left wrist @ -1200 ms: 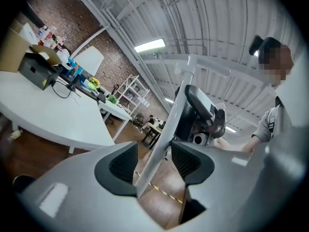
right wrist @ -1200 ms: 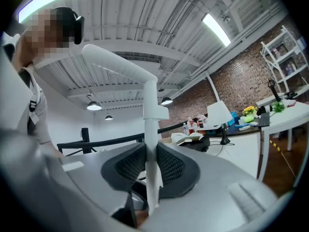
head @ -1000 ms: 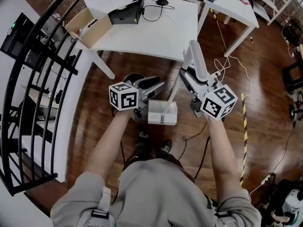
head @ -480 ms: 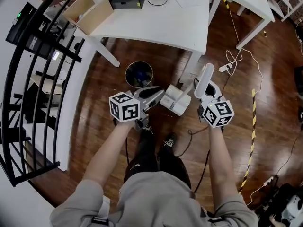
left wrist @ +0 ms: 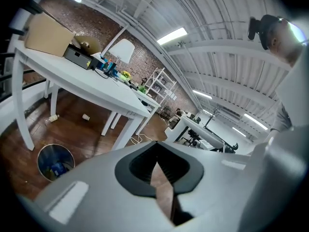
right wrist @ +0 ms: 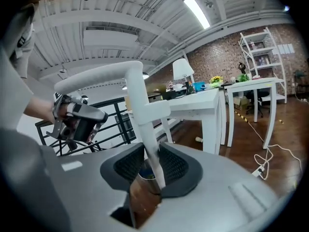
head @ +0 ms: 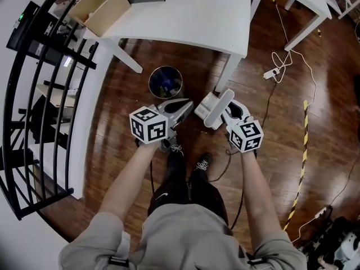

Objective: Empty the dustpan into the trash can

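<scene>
Right claw (right wrist: 150,161) is clamped narrowly on the handle of the dustpan (right wrist: 139,103), the white shaft being pinched at the tips of the pads; its jaws have just been eased slightly wider, with the handle between them. Left claw (left wrist: 156,152) has just been closed fully, and nothing is held in it.

From the head view the dustpan is seen held just right of the trash can (head: 150,83), close to a leg of the desk (head: 185,21), and not over the can's mouth. The step in hand is therefore judged to be either the approach to the tip or the setting-down after it; which one cannot be settled, since the inside of the pan is not shown. If dirt is left, the grip should be firmed, the pan swung left over the rim and then tilted; if the pan is already emptied, it need only be stood on the floor and let go.

The dustpan is seen as white plastic, a boxy pan on a long handle with a bend near its top. The trash can is small and round, metal-walled, dark inside, with something blue at the bottom.
</scene>
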{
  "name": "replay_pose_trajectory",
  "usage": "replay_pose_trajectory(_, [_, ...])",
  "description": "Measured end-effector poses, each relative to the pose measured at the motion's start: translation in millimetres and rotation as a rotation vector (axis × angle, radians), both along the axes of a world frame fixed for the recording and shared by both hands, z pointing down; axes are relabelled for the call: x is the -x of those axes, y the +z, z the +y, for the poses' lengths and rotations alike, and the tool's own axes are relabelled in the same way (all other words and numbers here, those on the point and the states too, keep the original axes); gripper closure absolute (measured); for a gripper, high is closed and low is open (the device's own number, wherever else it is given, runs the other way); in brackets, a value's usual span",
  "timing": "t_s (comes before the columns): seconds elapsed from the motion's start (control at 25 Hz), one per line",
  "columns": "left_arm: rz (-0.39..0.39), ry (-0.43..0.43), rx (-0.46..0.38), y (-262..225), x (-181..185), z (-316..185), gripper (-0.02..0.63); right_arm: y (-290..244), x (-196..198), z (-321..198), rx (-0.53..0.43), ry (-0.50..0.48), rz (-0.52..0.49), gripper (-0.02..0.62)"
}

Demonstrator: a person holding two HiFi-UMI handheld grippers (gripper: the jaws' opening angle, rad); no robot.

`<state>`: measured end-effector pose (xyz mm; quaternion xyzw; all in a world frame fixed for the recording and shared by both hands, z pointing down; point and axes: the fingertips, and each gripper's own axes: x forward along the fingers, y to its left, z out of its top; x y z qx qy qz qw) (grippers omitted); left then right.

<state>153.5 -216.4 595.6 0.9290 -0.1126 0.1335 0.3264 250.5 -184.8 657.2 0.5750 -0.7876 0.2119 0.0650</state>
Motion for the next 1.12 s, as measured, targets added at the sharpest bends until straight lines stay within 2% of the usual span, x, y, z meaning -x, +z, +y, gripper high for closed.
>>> replay_pose_trajectory(0.24, [-0.018,-0.048,-0.023,-11.7,21.9,-3.0,0.601,11.2,39.7,14.0,0.053,-0.157,0.014,0.494])
replay_pose_trajectory(0.4, [-0.036,-0.075,-0.013,-15.7,46.3,4.9,0.601,26.7,76.2,37.2,0.121,-0.259,0.028,0.485])
replay_pose_trajectory(0.52, [-0.045,-0.067,-0.018,-23.6,55.2,9.0,0.601,33.1,94.1,46.3,0.154,-0.290,0.036,0.480])
replay_pose_trajectory(0.72, [-0.066,-0.044,-0.007,-23.1,66.2,18.4,0.601,43.5,110.6,63.4,0.227,-0.245,0.029,0.474])
replay_pose_trajectory(0.88, [-0.036,-0.014,-0.004,-32.4,74.6,20.4,0.601,48.5,111.7,69.2,0.292,-0.179,0.019,0.471])
replay_pose_trajectory(1.0, [-0.010,0.030,-0.012,-44.1,81.6,21.1,0.601,44.9,108.7,74.2,0.326,-0.094,0.008,0.497])
replay_pose_trajectory(1.12, [0.033,0.070,-0.030,-62.8,82.3,21.7,0.601,26.9,83.4,88.9,0.321,0.048,-0.005,0.513])
